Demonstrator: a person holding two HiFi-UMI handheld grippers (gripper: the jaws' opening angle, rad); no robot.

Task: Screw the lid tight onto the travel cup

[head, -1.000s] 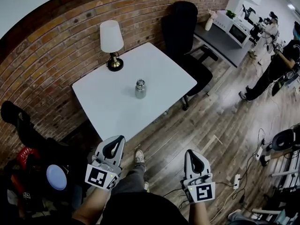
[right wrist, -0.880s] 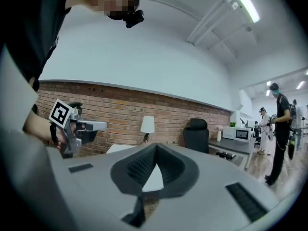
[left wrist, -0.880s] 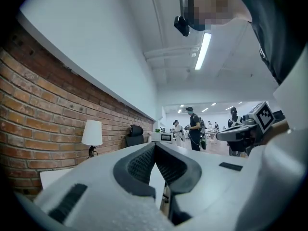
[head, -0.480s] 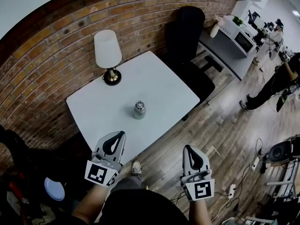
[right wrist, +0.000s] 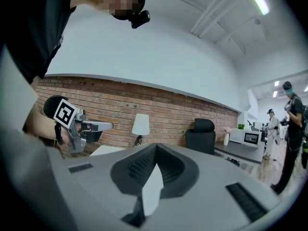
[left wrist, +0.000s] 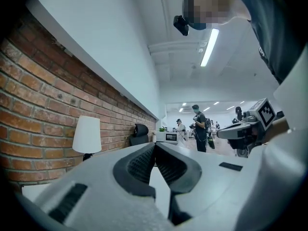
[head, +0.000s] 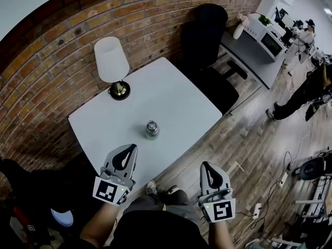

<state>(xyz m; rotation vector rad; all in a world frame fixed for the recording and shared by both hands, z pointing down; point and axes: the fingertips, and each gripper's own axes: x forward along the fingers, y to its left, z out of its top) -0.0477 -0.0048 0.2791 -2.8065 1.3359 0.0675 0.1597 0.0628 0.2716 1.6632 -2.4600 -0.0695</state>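
Left gripper [head: 132, 148]: jaws together, empty, pointing level, tip at the near edge of the surface [head: 171, 95].
Right gripper [head: 206, 166]: jaws together, empty, short of the surface.

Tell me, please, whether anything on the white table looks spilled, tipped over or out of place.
Nothing stands out. The travel cup stands upright near the middle of the white table, and the lamp stands upright at the corner by the brick wall. No spill shows on the tabletop.

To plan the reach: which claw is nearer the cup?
Left. In the head view, left claw is just below-left of the cup; right claw farther, lower right.
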